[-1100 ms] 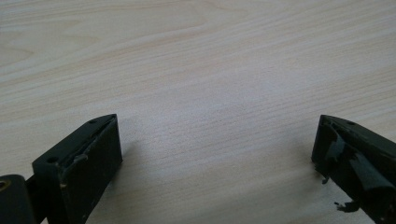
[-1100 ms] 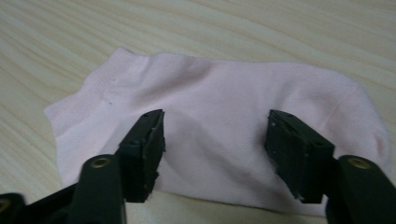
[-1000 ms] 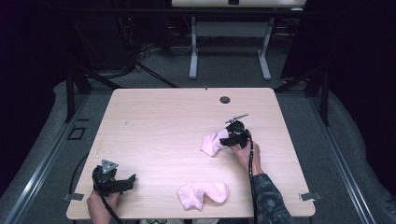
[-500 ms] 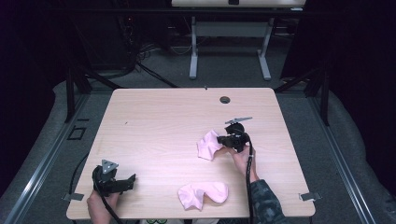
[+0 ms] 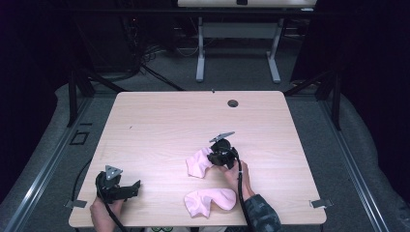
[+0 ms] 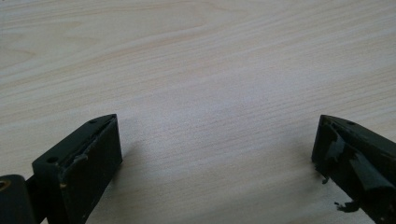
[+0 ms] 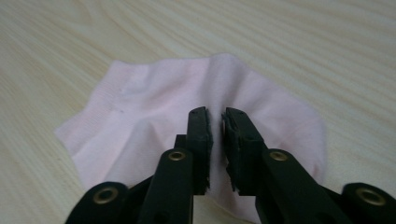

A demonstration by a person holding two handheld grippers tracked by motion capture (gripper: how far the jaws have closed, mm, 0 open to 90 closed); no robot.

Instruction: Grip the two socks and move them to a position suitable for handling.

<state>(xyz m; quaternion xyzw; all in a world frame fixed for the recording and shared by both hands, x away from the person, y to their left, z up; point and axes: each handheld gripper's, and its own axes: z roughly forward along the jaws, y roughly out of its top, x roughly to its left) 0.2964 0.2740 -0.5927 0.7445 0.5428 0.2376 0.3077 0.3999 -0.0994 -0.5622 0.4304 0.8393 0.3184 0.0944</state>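
Down at the near left corner the left gripper (image 5: 126, 187) sits low over the table (image 5: 159, 121), held in a hand (image 5: 102, 211) at the front edge, and its jaws stand wide apart with nothing but bare wood between them in the left gripper view. Just to the right along the front edge lies the near sock (image 5: 209, 201), pink, flat on the wood, untouched, close beside the right forearm.

A little farther in, the right gripper (image 5: 212, 158) is on the far sock (image 5: 199, 163). The right gripper view shows the jaws nearly together, a narrow slit between them, pinching a raised fold of pink fabric (image 7: 154, 116); they have just been closing and then easing a touch, cloth between them throughout. The rest of that sock spreads out flat on the table ahead of the jaws.

The two socks lie near each other, not touching. Beyond the right gripper the tabletop runs open all the way to the far edge, broken by a small round hole (image 5: 233, 103) near that edge. Wide open wood also lies left of the far sock, between the grippers.
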